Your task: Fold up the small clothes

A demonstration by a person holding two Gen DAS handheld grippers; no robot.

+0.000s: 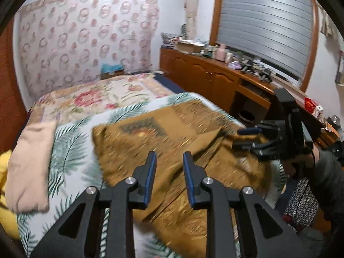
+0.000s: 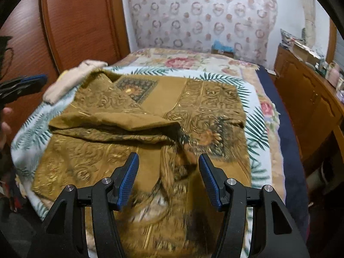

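Fingers (image 1: 153, 167) of left gripper (image 1: 169, 161) narrowly parted, right gripper (image 2: 168, 163) wide, both empty; pinch brown garment (image 2: 139, 111) folded edge squarely before lifting.

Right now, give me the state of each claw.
Left claw: open a little, nothing between the pads, above the brown patterned cloth.
Right claw: open wide, empty, over the same cloth.
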